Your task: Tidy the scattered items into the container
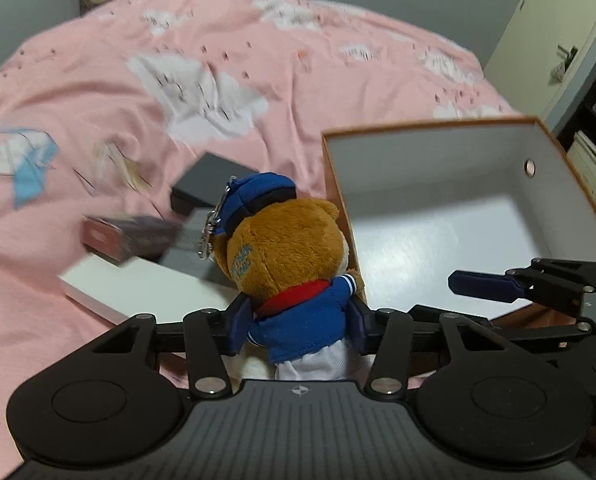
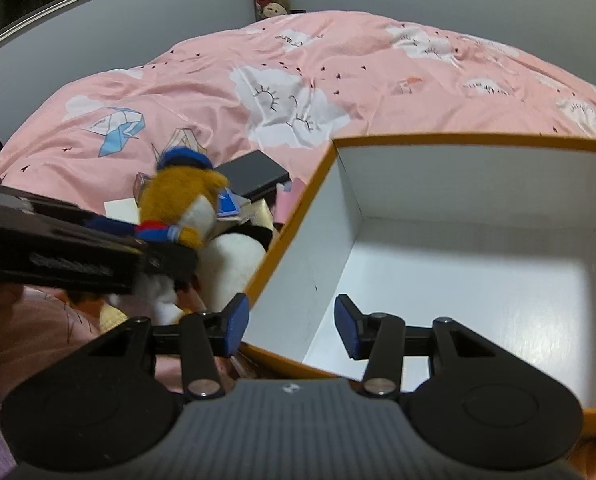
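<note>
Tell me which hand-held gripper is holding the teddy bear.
The left hand-held gripper: its pads clamp the bear's blue jacket. The right one straddles the box wall.

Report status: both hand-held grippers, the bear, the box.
Left hand-held gripper shut on plush bear. Right hand-held gripper open, straddling box wall. Box empty, path clear.

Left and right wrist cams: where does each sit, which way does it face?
Left wrist: on the left gripper, angled down along its fingers at the bear they clamp; box to the right, right gripper's finger showing.
Right wrist: on the right gripper, angled down, fingers straddling the box wall; left gripper at left.
Shared: bear, box, pink bed.
</note>
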The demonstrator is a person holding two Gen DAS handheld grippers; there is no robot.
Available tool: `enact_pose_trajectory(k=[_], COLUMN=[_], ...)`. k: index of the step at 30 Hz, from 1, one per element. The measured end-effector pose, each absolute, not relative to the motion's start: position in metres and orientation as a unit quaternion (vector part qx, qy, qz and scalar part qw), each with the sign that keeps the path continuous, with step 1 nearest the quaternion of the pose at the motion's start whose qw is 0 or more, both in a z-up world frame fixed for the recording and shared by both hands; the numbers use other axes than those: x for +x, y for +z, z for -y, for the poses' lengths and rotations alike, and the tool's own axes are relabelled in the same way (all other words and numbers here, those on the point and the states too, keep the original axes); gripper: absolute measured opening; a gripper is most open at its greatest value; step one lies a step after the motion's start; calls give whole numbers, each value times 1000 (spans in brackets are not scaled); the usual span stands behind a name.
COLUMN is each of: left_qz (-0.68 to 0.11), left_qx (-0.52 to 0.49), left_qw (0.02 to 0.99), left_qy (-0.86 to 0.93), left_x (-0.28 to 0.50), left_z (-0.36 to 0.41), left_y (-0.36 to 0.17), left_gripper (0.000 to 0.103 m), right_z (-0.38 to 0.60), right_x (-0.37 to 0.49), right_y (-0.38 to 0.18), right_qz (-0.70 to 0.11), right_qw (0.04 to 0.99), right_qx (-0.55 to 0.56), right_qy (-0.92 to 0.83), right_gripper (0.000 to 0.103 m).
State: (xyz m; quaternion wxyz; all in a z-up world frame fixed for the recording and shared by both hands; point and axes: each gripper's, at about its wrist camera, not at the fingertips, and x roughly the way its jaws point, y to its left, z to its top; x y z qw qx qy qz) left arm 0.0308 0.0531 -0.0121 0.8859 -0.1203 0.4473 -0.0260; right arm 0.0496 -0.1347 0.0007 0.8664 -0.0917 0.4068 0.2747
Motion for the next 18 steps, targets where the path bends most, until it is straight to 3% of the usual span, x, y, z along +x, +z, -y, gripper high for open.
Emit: enact_pose_trajectory(k=[12,18], left_qz=[-420,-427], left_qx=[-117,-118], left_qw=[900,896], left_qy=[17,22], left_x=[27,23], left_z=[-92,-99], left_y=[19,14], left_gripper=[56,56], right_z=[100,74], right_x=[62,54], right_y=[5,-3], right_qz=[-418,-435], right_qw=[840,805], right_qx=[-103,-118], right_qy=[330,387], right_gripper=[50,43])
